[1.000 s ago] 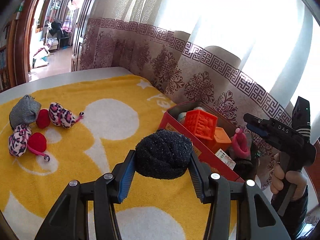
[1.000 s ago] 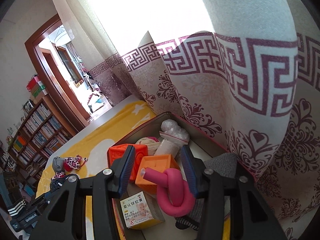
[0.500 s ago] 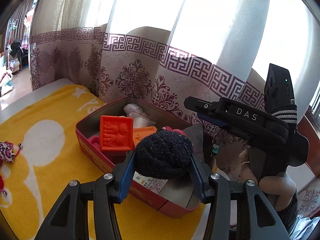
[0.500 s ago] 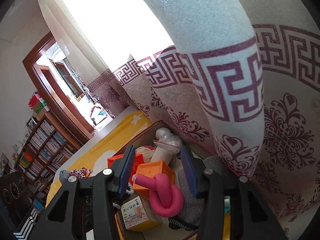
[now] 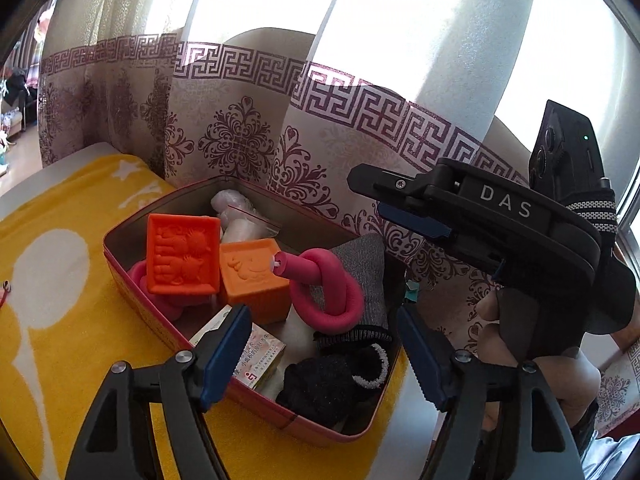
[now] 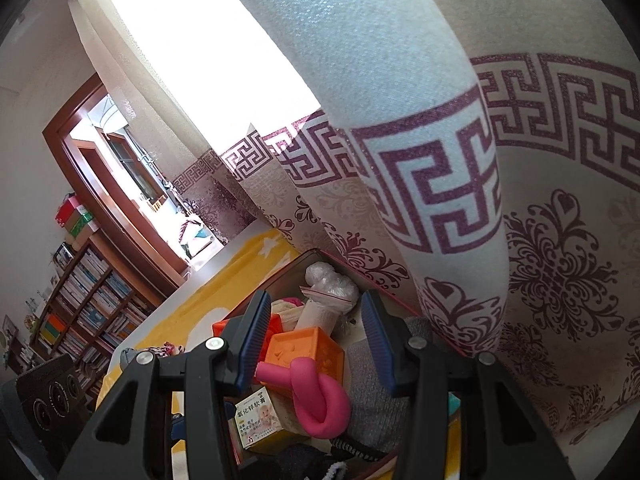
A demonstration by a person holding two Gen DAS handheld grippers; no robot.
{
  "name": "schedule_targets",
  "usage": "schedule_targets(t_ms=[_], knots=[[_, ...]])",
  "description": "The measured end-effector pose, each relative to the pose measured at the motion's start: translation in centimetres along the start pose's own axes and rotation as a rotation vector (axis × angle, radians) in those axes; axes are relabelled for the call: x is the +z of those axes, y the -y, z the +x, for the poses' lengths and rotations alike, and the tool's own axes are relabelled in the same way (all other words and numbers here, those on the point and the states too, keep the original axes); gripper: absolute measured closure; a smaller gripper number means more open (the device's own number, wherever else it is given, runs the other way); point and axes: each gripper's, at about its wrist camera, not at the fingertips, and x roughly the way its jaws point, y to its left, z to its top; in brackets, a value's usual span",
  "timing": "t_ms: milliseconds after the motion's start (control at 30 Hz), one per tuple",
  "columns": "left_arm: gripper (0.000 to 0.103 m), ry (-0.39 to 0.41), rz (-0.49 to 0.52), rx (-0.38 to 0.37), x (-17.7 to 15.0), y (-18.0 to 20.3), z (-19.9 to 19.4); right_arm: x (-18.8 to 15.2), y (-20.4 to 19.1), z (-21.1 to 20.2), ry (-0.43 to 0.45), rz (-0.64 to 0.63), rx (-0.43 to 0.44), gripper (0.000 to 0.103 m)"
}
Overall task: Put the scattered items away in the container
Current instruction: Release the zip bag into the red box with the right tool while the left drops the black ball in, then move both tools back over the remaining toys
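Over the near corner of the red tin (image 5: 132,276), in the left wrist view, the left tool (image 5: 322,350) hangs with its blue pads apart; its jaws have just been opening, and nothing is pressed between them now. The black knitted ball (image 5: 320,388) lies below them inside the tin, at the near end, apparently let go there so that it settles among the things already stowed. Beside it lie a small printed carton (image 5: 260,356), a knotted pink foam tube (image 5: 328,288), two orange embossed blocks (image 5: 184,252), a grey sock (image 5: 360,260) and a clear bag (image 5: 240,220). The tin rests on a yellow and white towel (image 5: 60,300), close against the patterned curtain (image 5: 240,120). To the right a hand (image 5: 540,360) holds the right tool (image 5: 400,204), raised above the tin's far side, presumably kept clear of the drop.

In the right wrist view the right tool (image 6: 316,344) stands partly apart, gripping nothing; the pink tube (image 6: 316,396), an orange block (image 6: 308,352) and the carton (image 6: 260,416) show between and below its fingers. Further off on the towel (image 6: 224,292) a few small soft items (image 6: 152,350) lie outside the tin, so by my judgement the tidying is not finished.
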Motion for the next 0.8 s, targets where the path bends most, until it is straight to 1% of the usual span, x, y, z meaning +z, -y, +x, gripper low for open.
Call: schedule_targets(t_ms=[233,267,333,400,533,567,633,800], knots=[[0.026,0.027,-0.049,0.036,-0.5,-2.4,-1.8,-0.8,-1.6,0.3,-0.018,-0.04,0.016,0.052],[0.023,0.029,-0.063,0.045,-0.6,-2.9,-2.0,-1.0,-1.8,0.4,-0.022,-0.046,0.018,0.052],[0.009,0.048,-0.102,0.061,-1.0,-4.0,-2.6,-1.2,-2.3,0.5,-0.028,-0.054,0.022,0.051],[0.004,0.066,-0.138,0.079,-1.3,-5.1,-3.3,-1.5,-2.7,0.7,-0.035,-0.063,0.025,0.051],[0.004,0.079,-0.188,0.121,-1.9,-7.3,-4.5,-2.2,-3.9,1.2,-0.055,-0.086,0.035,0.051],[0.004,0.083,-0.2,0.13,-2.1,-7.9,-4.8,-2.3,-4.3,1.5,-0.06,-0.093,0.039,0.051],[0.004,0.092,-0.225,0.149,-2.5,-9.1,-5.5,-2.6,-5.0,1.7,-0.063,-0.106,0.045,0.044],[0.004,0.115,-0.286,0.202,-3.7,-12.3,-7.6,-3.4,-7.4,2.2,-0.08,-0.152,0.077,0.043]])
